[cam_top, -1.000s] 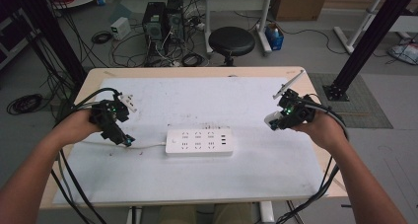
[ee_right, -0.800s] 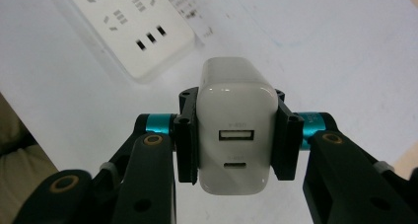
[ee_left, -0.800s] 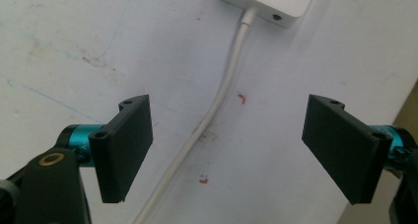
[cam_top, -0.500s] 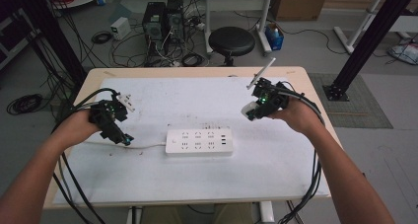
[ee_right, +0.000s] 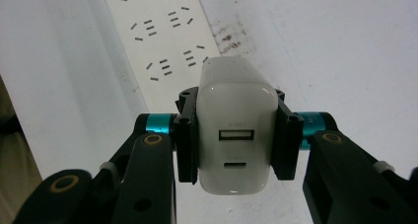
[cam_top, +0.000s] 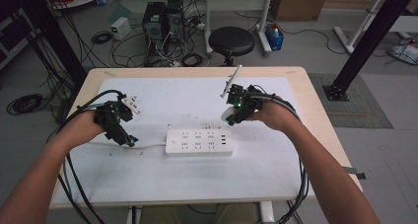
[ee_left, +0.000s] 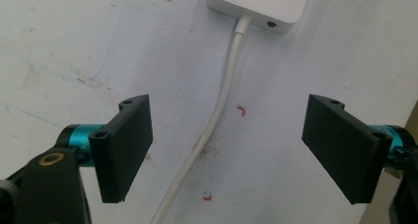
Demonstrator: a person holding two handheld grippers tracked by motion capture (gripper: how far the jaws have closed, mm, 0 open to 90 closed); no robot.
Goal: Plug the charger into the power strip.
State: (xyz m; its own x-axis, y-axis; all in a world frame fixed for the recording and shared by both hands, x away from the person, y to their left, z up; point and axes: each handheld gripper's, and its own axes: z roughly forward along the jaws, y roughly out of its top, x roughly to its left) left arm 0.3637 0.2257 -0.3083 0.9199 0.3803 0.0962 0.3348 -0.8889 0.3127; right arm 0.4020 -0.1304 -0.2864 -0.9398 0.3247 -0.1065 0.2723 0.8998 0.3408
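Observation:
A white power strip [cam_top: 199,141] lies flat mid-table, its white cord [cam_top: 148,146] running left. In the right gripper view my right gripper [ee_right: 231,130] is shut on a white USB charger [ee_right: 235,125], held above the power strip [ee_right: 160,41] with its ports facing the camera. From the high view the right gripper [cam_top: 232,113] hovers just above the strip's far right end. My left gripper [cam_top: 124,138] stands open over the cord; in the left gripper view the cord [ee_left: 217,120] passes between its jaws toward the strip's end [ee_left: 259,4].
A small white plug [cam_top: 130,104] lies behind the left hand. The table's white mat [cam_top: 197,184] has bare room in front. Beyond the far edge stand a black stool [cam_top: 231,40], computer towers [cam_top: 162,19] and loose cables.
My right gripper has carried the charger left from the table's right side to just above the power strip. The left gripper has stayed in place.

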